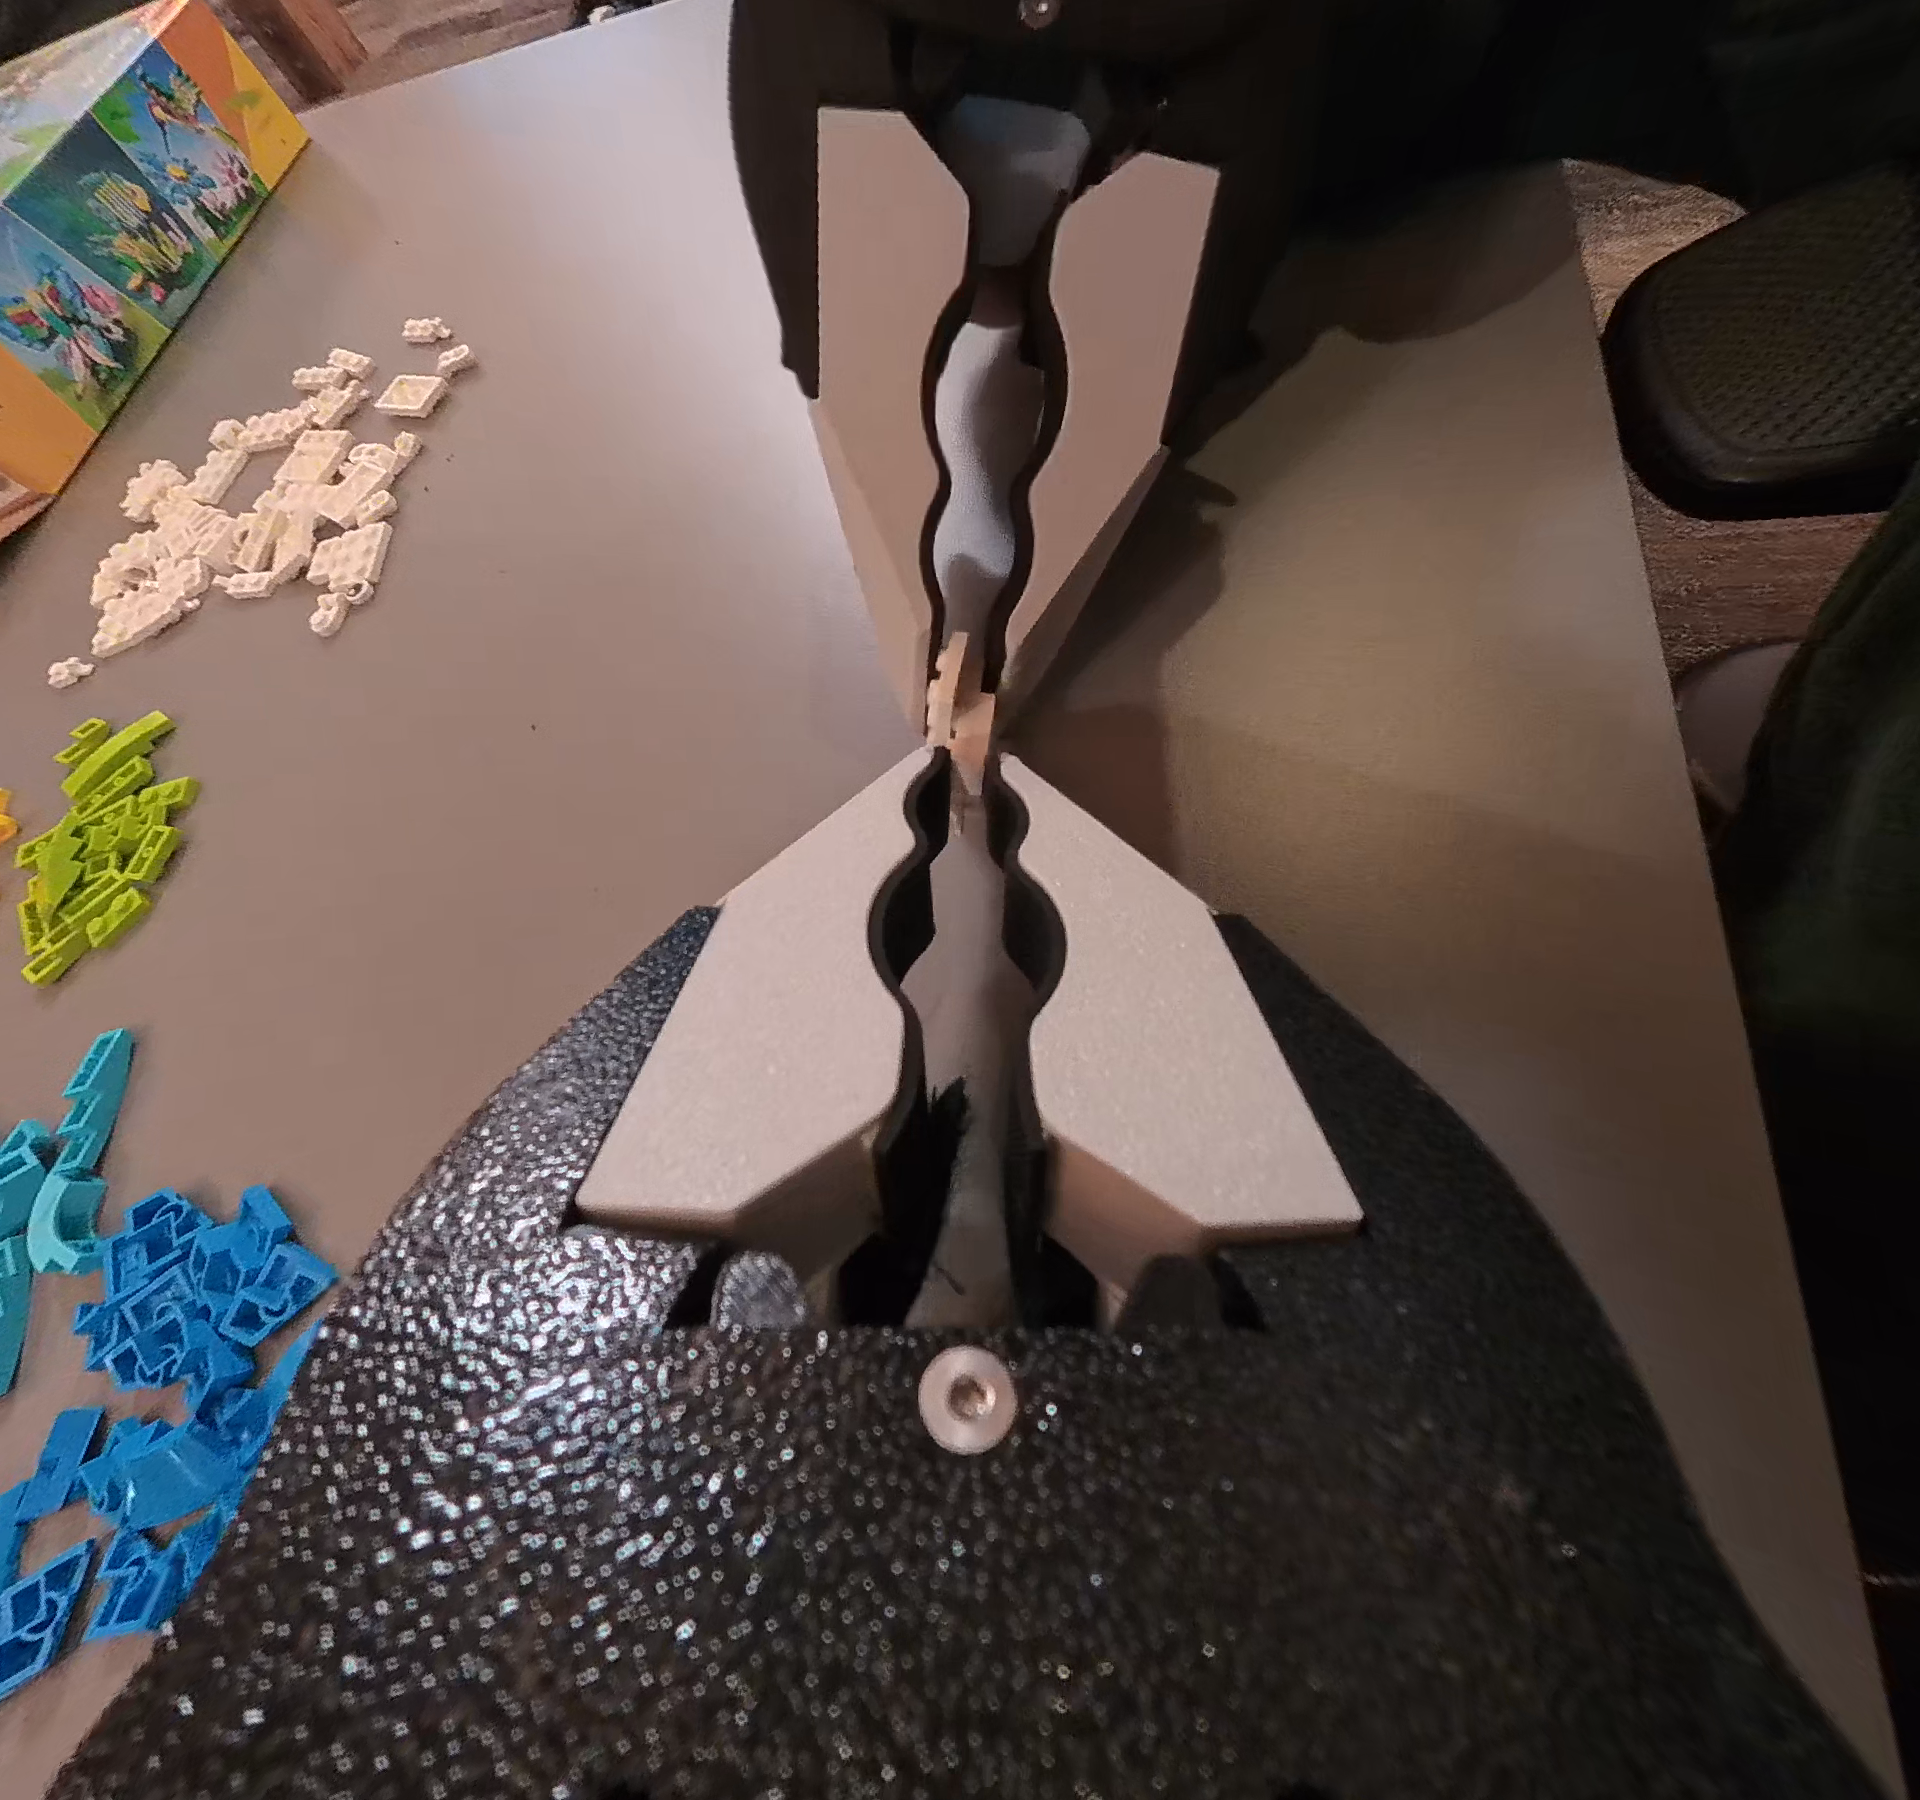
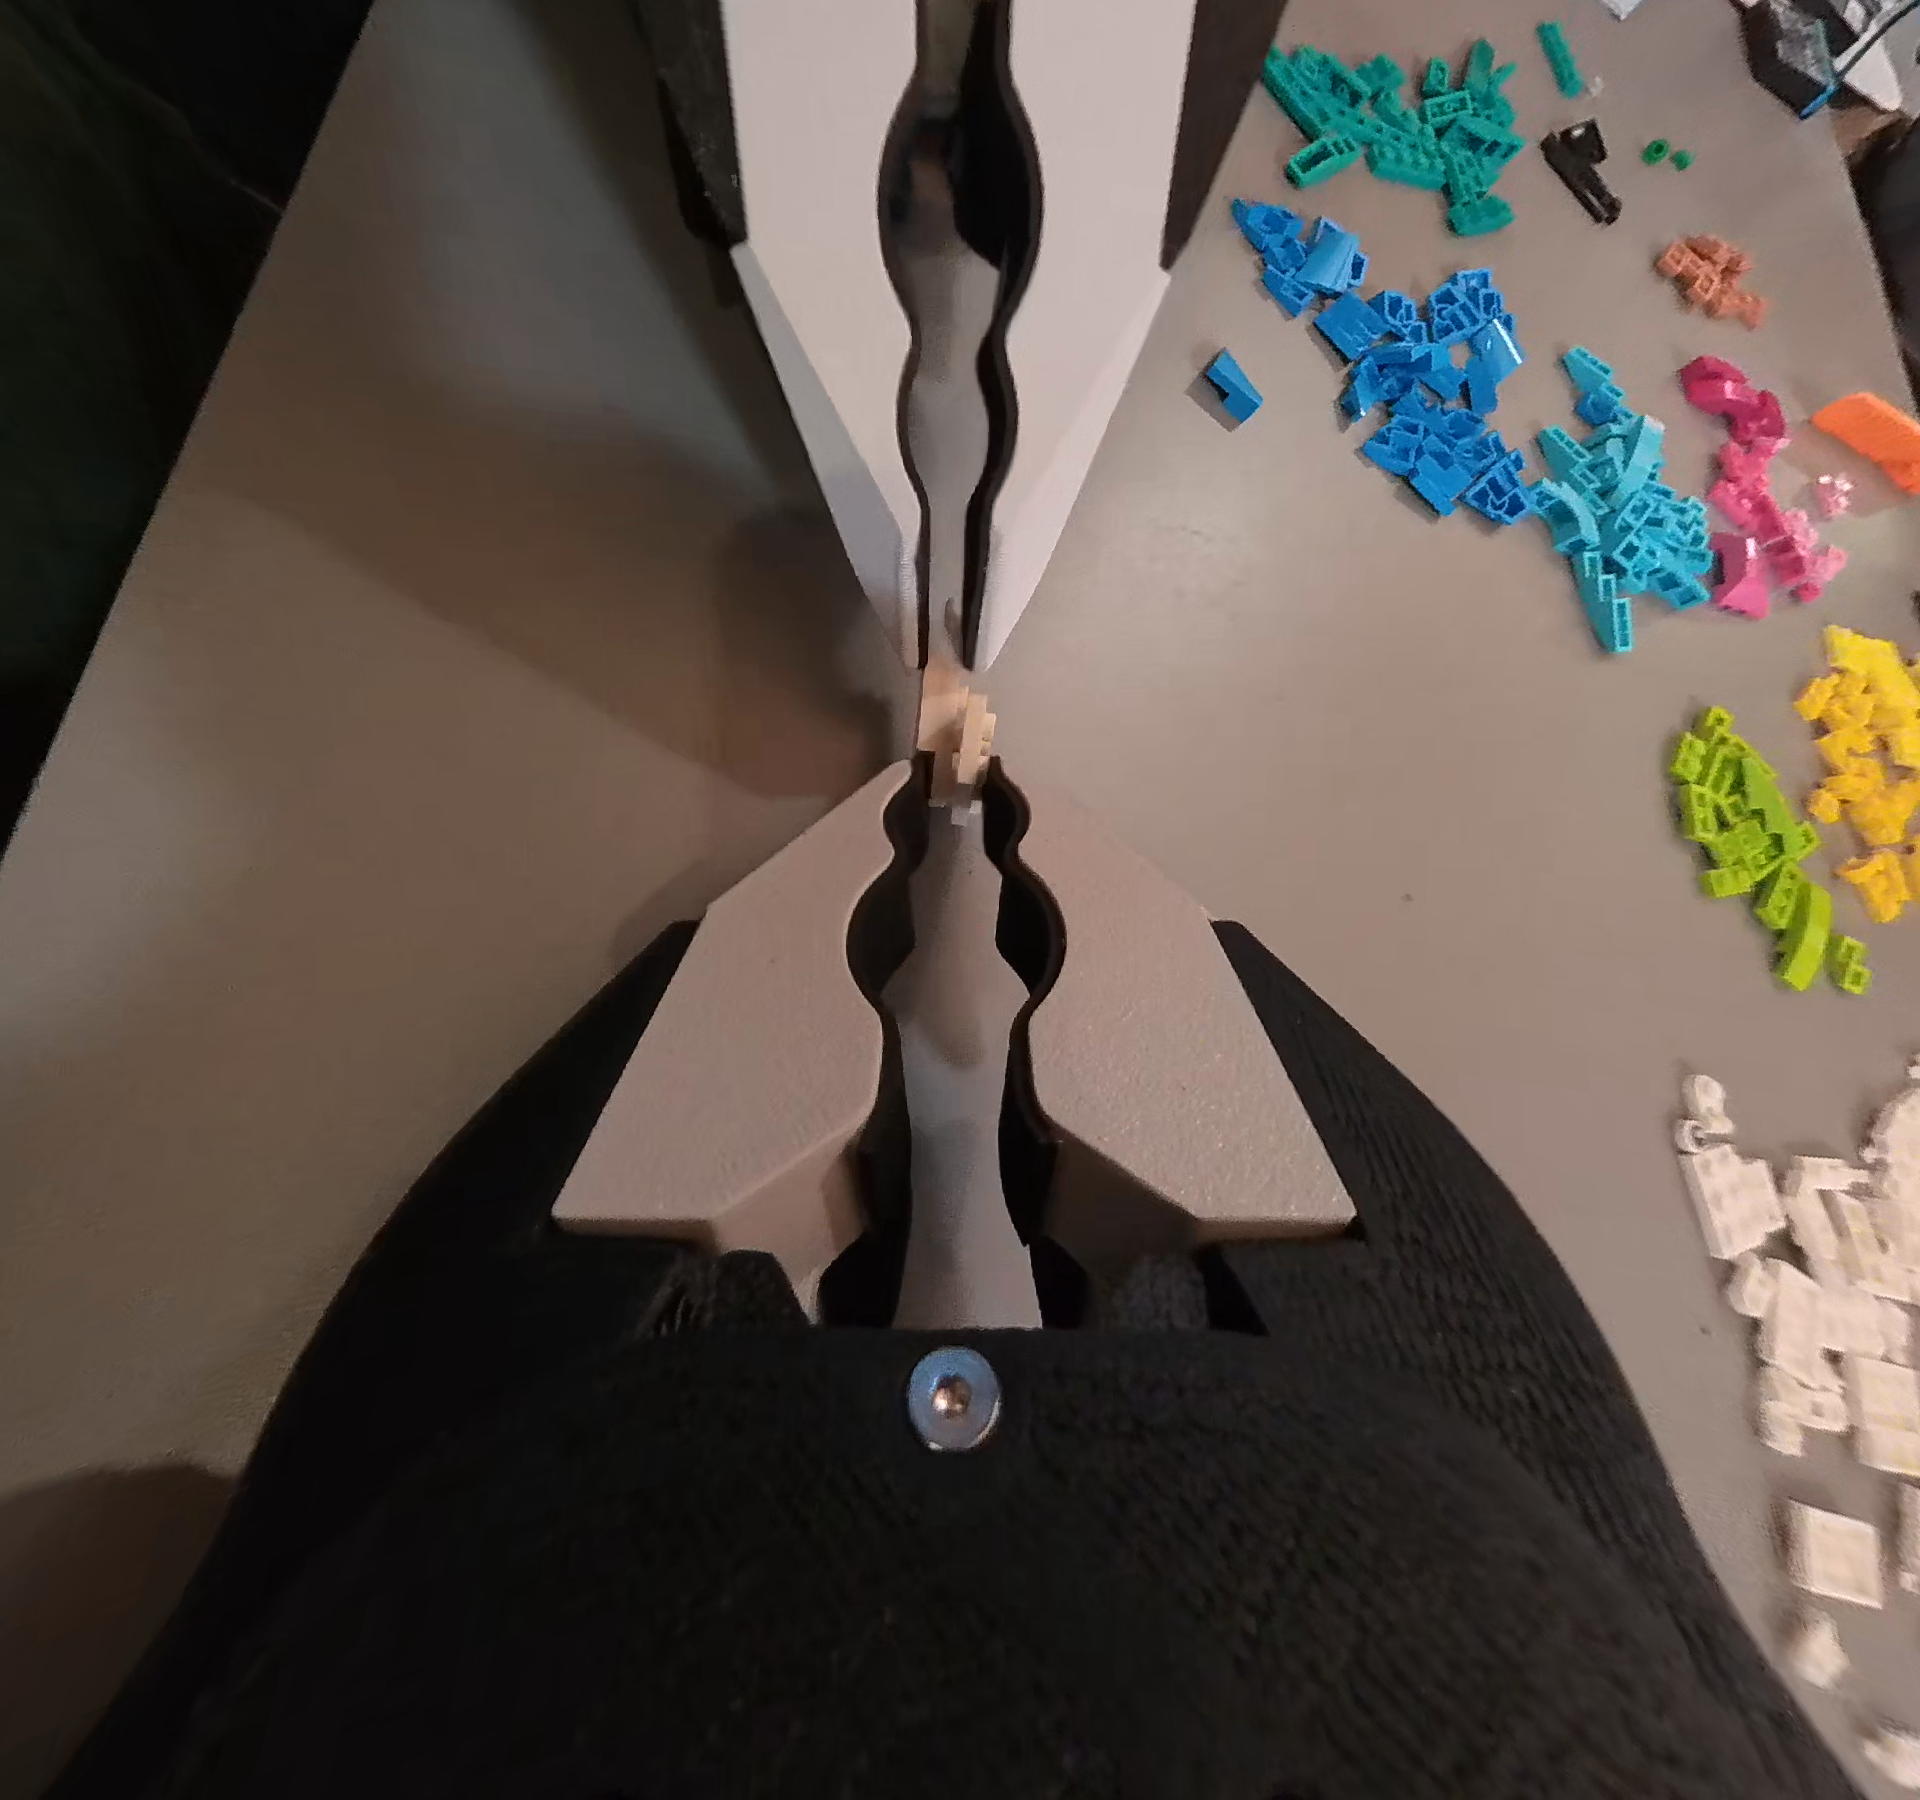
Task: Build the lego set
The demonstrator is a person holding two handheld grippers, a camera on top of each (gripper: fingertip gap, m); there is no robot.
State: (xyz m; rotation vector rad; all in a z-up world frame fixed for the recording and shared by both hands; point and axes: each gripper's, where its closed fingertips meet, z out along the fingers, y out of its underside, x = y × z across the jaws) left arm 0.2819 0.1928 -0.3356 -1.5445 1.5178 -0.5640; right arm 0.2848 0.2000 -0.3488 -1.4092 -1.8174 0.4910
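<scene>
Two small tan lego pieces (image 1: 961,706) meet in mid-air above the grey table (image 1: 623,400). My left gripper (image 1: 966,779) is shut on one of them. My right gripper (image 1: 961,670) faces it tip to tip and is shut on the other, studded one. In the right wrist view the right gripper (image 2: 954,779) holds the studded tan piece (image 2: 961,753), which touches the piece in the left gripper (image 2: 943,654). How far the two pieces are joined is hidden by the fingertips.
Sorted lego piles lie on the table: white (image 1: 249,503), lime green (image 1: 104,836), blue (image 1: 177,1335), teal (image 2: 1403,129), light blue (image 2: 1631,503), pink (image 2: 1756,493), yellow (image 2: 1870,784). The set's box (image 1: 114,223) stands at the far left. The table edge (image 1: 1621,503) runs near a black armrest (image 1: 1766,368).
</scene>
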